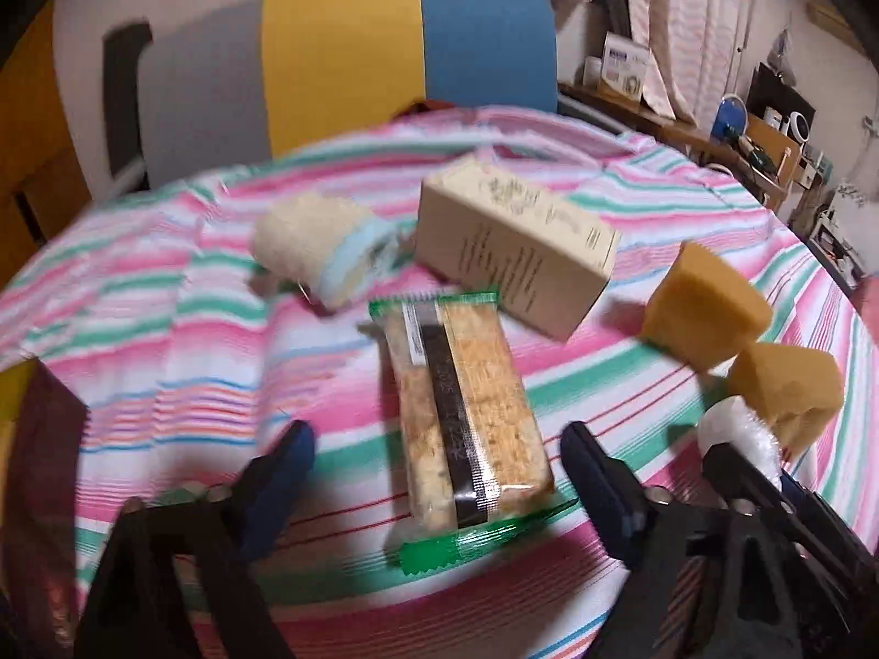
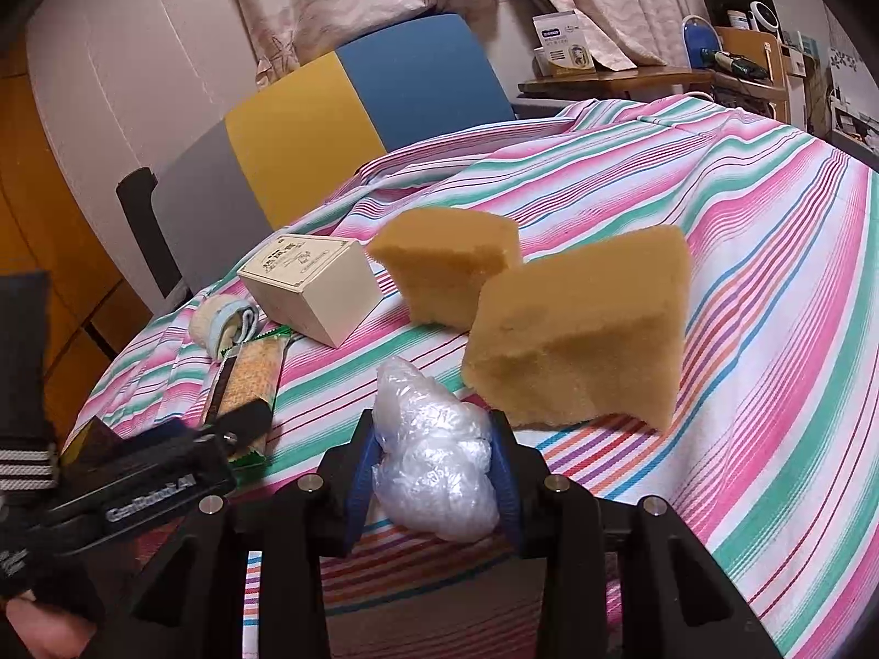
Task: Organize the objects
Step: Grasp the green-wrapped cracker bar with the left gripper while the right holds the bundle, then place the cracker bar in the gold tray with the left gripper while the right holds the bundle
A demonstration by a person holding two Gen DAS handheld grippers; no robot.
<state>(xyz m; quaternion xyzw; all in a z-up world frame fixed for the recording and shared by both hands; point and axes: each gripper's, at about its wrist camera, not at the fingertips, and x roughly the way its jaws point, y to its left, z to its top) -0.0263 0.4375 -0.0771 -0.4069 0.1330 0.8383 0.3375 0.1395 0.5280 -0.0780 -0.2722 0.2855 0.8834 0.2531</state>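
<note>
Two claws work over the striped cloth point(image 2: 741, 274) on the surface. The left claw point(image 1: 437, 456) stands wide, its blue pads either side of a cracker packet point(image 1: 467, 412) without touching it. That packet lies flat, green-edged, its long axis running away from the claw toward the cream box point(image 1: 516, 247), which lies on its side behind it, angled off to the right. A rolled pale cloth point(image 1: 313, 247) sits just left of the box.

The right claw point(image 2: 437, 472) is narrowed onto a crumpled wad of clear plastic point(image 2: 434, 456), gripping it between both pads, the wad's longer side pointing up and away from the claw. Beyond it two yellow sponge blocks point(image 2: 582, 329) stand close together on the cloth, the farther one point(image 2: 450, 263) beside the box. A grey, yellow and blue chair back point(image 2: 351, 110) rises behind the surface.
</note>
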